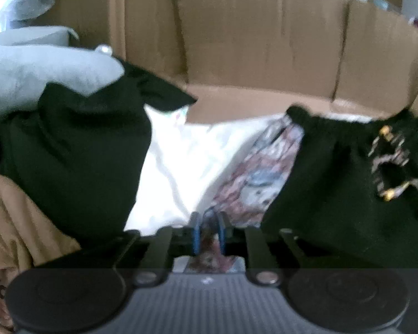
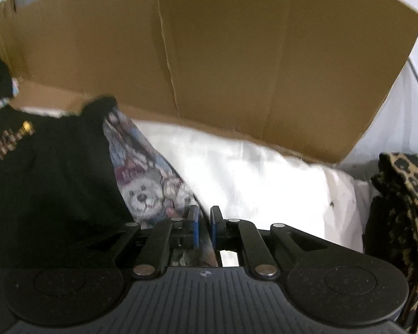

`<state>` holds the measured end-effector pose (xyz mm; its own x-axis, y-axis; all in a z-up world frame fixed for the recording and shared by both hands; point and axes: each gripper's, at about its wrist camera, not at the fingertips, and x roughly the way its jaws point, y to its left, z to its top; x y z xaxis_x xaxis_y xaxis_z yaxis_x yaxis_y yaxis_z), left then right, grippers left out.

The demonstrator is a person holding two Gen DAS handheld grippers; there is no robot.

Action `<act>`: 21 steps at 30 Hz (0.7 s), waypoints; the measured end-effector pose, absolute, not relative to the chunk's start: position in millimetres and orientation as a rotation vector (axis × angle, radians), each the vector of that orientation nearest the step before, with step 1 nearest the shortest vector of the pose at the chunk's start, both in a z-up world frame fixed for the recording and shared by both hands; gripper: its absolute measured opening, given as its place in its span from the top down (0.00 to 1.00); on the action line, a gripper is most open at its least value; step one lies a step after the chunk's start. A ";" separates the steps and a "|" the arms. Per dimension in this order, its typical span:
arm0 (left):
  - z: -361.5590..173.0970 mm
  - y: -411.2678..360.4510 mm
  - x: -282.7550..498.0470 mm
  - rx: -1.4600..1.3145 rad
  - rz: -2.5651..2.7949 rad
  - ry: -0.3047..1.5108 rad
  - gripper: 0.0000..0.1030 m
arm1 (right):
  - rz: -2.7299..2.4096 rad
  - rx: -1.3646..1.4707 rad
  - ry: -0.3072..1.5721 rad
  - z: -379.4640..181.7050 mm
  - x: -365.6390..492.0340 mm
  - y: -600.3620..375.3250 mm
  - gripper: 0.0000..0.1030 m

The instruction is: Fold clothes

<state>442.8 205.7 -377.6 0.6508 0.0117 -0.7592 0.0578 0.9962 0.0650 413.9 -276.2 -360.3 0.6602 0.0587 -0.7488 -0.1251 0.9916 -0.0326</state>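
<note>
Creased cardboard walls [image 1: 259, 41] behind both hand-held grippers [image 1: 209, 229] [image 2: 204, 229], each pinching soft bear-print fabric [image 2: 145, 183] between narrow blue pads.

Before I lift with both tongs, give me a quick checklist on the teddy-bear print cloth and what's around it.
1. Left tongs on the teddy-bear print cloth: ok, printed fabric sits between the blue pads.
2. Right tongs on the same cloth: ok, its edge runs between the pads.
3. Firmness of either pinch: cannot tell, both views are blurred.
4. Cloth free to rise: not ok, the black garment with gold-tipped drawstring covers its edge.
5. White fabric caught in the right pinch: cannot tell.
6. Room ahead: ok, the cardboard wall stands beyond the clothes.
</note>
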 end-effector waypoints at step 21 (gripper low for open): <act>-387.5 184.0 482.8 0.049 -0.051 0.861 0.68 | 0.147 -0.081 0.823 -357.6 439.6 -249.4 0.61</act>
<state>482.8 184.0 -387.5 0.6508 -0.0251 -0.7588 0.0650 0.9976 0.0228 439.6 -249.4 -357.6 0.6704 0.0993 -0.7354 -0.1618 0.9867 -0.0143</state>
